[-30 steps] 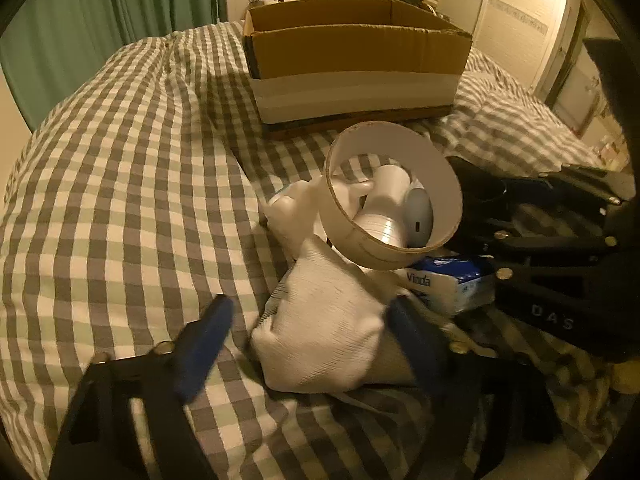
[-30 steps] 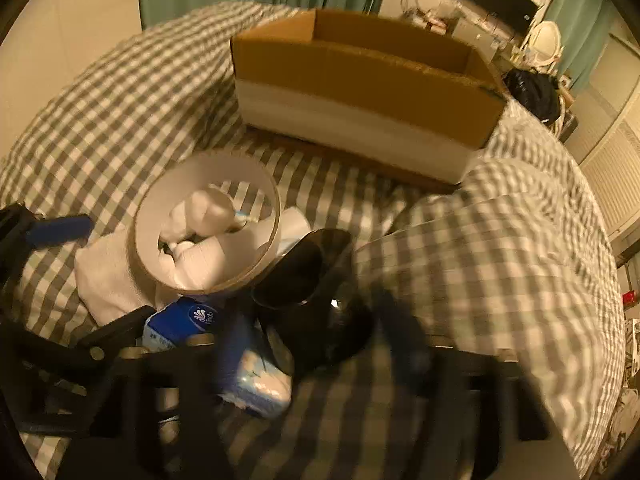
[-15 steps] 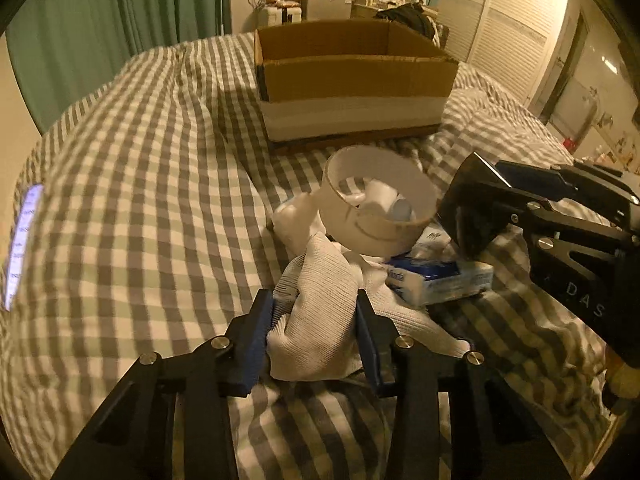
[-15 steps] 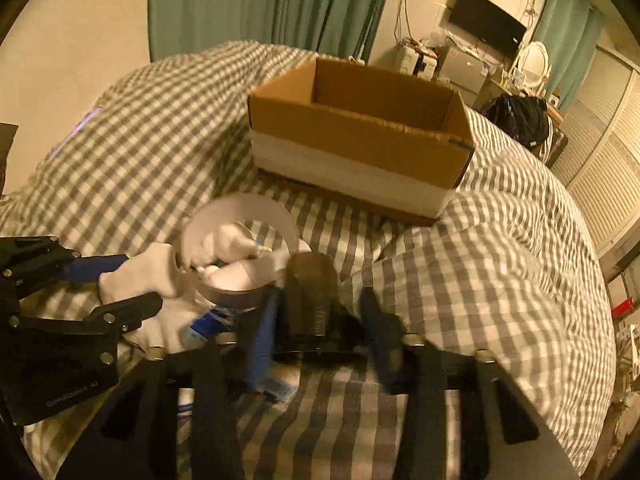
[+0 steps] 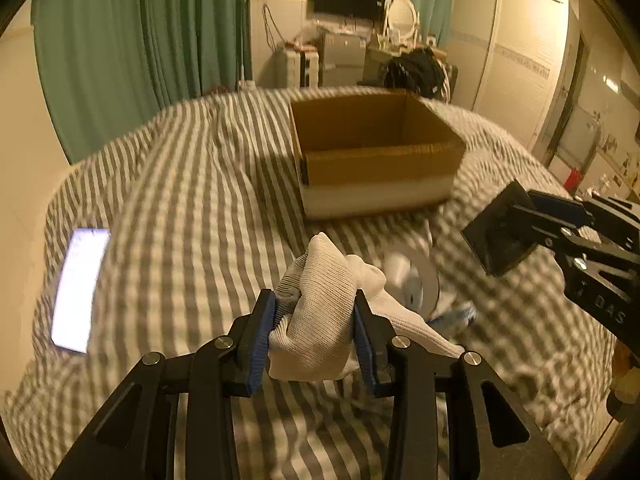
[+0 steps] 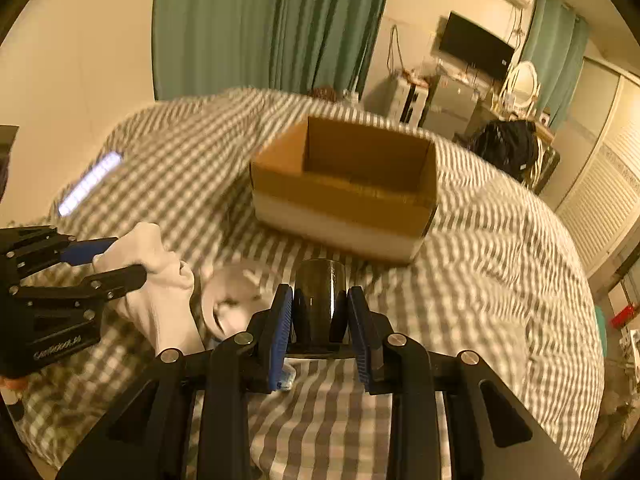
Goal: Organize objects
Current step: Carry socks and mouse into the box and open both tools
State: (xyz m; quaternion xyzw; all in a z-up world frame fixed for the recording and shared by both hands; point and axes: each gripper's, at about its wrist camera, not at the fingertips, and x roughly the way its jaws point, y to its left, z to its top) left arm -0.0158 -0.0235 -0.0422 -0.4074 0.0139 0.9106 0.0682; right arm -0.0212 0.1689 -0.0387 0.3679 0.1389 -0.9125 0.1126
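The left gripper [image 5: 315,330] was clamped on a bunched white cloth [image 5: 320,312], its blue pads [image 5: 262,334] pressed into the folds on both sides, with a loose tail of the fabric trailing off to the right. The cloth was held above the checked bedspread [image 5: 192,208]. Just past it and slightly to the right lay a white ring-shaped container [image 5: 424,280] with pale things inside, blurred, and a bit of blue packaging [image 5: 460,316] beside that.

The right gripper [image 6: 319,326] was clamped on a dark cup [image 6: 320,300], which stood upright between its blue pads [image 6: 280,332]. To the left of this gripper the left gripper [image 6: 60,276] showed with the white cloth [image 6: 156,280] hanging from it, and the white container [image 6: 236,300] lay between the cloth and the cup, low on the bedspread [image 6: 500,280]. From the left camera the right gripper [image 5: 532,236] appeared far to the right, the dark cup [image 5: 498,236] sticking out from it toward the middle.

Farther ahead of both grippers an open cardboard box [image 5: 372,152] sat on the bed, brown above and white along the bottom band; its inside looked bare cardboard from the right camera [image 6: 352,184]. Well off to the left of the left gripper a lit phone [image 5: 80,264] lay on the bedspread. Beyond the bed hung green curtains [image 5: 140,48].
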